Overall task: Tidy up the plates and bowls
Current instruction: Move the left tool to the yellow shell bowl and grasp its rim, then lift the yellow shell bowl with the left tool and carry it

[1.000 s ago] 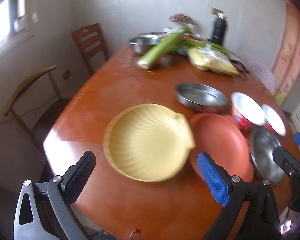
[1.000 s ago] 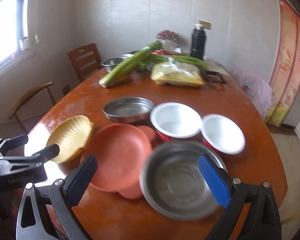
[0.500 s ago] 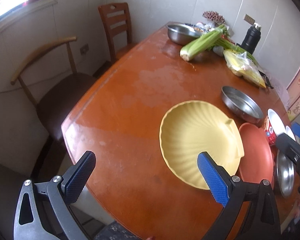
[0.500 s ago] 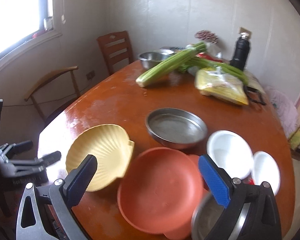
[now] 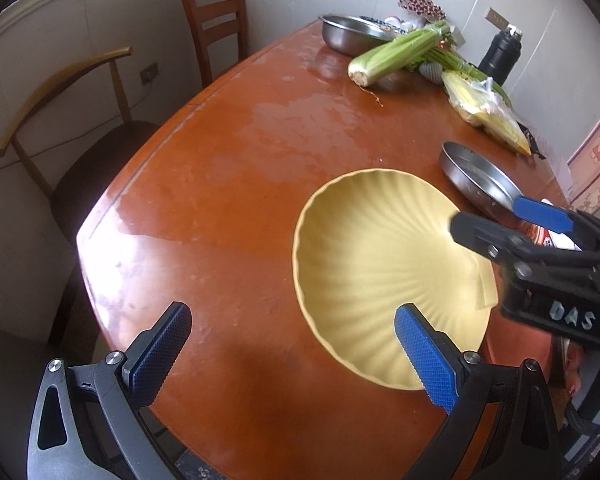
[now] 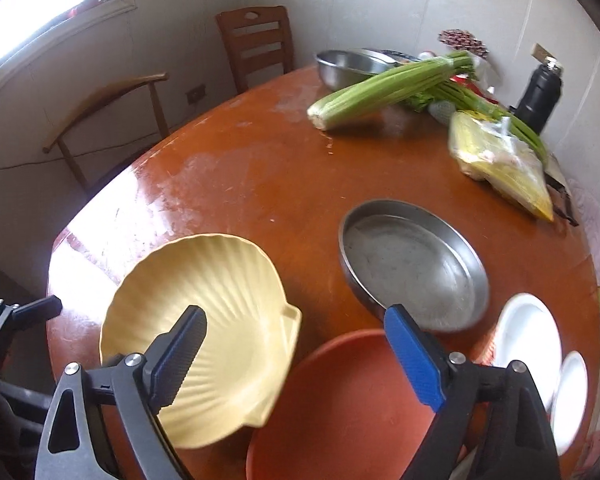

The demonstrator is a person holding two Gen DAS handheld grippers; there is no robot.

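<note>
1. The yellow shell-shaped plate (image 5: 384, 276) (image 6: 204, 336) is lying flat on the wooden table (image 5: 240, 168) (image 6: 260, 168), near its front edge.
2. The right gripper (image 6: 296, 354) is hanging over that plate's hinged end with its fingers spread wide and grasping nothing; the black-padded finger (image 6: 180, 354) is showing in front of the shell's bowl and the blue-padded finger (image 6: 414, 358) in front of the orange plate (image 6: 348, 408).
3. The orange plate is lying just beside the shell plate, under the gap between the right gripper's fingers; whether the two rims are touching cannot be told.
4. The left gripper (image 5: 294, 360) is hovering at the table's front edge, released and empty, its blue finger (image 5: 426, 360) overlapping the shell's near rim in the left wrist view, its black finger (image 5: 158, 354) over bare wood.
5. Beyond the right gripper's blue finger, a shallow steel pan (image 6: 414, 266) (image 5: 476, 182) is sitting, with two white bowls (image 6: 528, 340) to its right.
6. Further out, celery (image 6: 384, 90) (image 5: 396, 54), a bagged yellow packet (image 6: 500, 164), a steel basin (image 6: 352, 66) and a black flask (image 6: 540, 94) are lying at the far end.
</note>
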